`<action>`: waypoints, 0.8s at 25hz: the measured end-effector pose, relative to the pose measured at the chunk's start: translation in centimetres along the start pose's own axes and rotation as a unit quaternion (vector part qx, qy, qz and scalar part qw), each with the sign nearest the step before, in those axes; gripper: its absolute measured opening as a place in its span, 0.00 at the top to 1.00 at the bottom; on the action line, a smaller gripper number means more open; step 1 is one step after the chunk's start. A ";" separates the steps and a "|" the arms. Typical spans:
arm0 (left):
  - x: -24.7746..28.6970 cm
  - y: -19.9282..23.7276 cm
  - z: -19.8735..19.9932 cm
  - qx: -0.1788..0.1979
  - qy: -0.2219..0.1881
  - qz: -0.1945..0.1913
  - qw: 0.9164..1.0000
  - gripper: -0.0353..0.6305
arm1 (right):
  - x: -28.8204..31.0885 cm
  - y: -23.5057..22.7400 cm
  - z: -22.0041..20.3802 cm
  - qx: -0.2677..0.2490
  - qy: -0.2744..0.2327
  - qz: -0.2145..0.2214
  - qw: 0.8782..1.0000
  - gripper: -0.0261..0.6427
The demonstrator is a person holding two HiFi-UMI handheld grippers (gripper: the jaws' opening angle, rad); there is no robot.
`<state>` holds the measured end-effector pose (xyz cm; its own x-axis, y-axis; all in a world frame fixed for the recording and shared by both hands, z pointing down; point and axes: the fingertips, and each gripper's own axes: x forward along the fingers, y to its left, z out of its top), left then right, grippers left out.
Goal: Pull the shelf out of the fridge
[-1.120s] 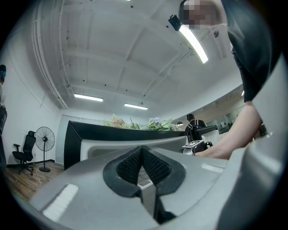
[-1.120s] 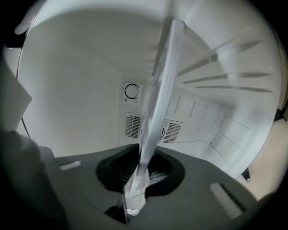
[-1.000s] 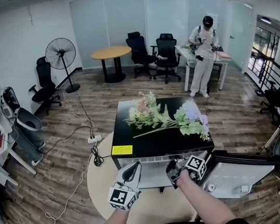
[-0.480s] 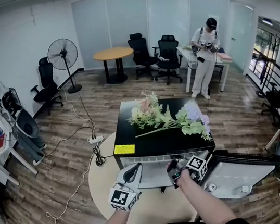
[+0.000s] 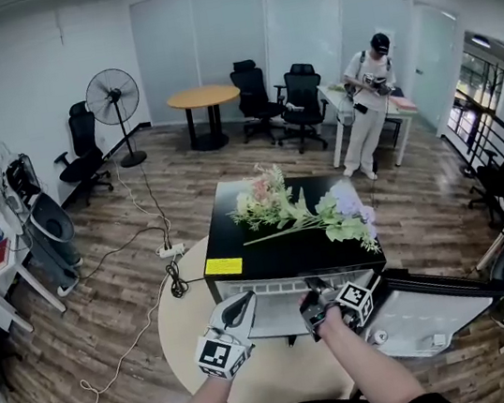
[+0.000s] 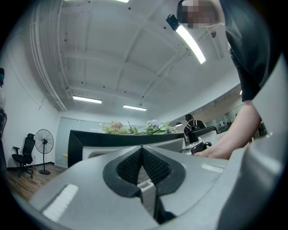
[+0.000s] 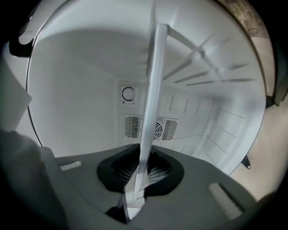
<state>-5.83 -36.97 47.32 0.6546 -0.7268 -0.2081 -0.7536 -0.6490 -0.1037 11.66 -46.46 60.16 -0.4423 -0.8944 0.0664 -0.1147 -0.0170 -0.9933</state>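
A small black fridge [image 5: 289,254] stands on a round table [image 5: 263,389] with its door [image 5: 430,310] swung open to the right. The pale shelf [image 5: 275,315] sticks out of the fridge's open front. My right gripper [image 5: 318,307] is shut on the shelf's front edge. In the right gripper view the thin clear shelf [image 7: 153,90] runs edge-on from between the pads into the white fridge interior [image 7: 81,112]. My left gripper [image 5: 240,307] hangs just left of the shelf in front of the fridge, shut and holding nothing [image 6: 141,164].
A bunch of artificial flowers [image 5: 300,207] lies on the fridge top. A power strip and cables [image 5: 167,252] trail over the wooden floor at left. A standing fan [image 5: 111,99], office chairs, a round table and two people [image 5: 364,102] are further off.
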 end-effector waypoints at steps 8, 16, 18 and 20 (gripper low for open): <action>-0.6 -0.7 0.3 -0.001 0.000 0.002 1.000 0.95 | -1.2 0.2 -0.8 0.001 0.005 -0.001 1.000 0.90; -1.2 -1.5 0.6 0.001 0.001 -0.002 1.000 0.95 | -2.4 0.1 -1.4 0.000 0.002 -0.002 1.000 0.90; -1.4 -1.6 0.6 -0.001 0.001 -0.002 1.000 0.95 | -2.8 0.1 -1.7 0.002 0.002 -0.003 1.000 0.90; -1.5 -1.8 0.6 -0.001 0.001 -0.003 1.000 0.95 | -3.2 0.1 -1.9 0.001 0.001 -0.003 1.000 0.90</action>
<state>-5.46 -34.55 47.21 0.6598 -0.7226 -0.2063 -0.7490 -0.6546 -0.1024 11.35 -42.71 60.03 -0.4442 -0.8930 0.0727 -0.1158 -0.0233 -0.9930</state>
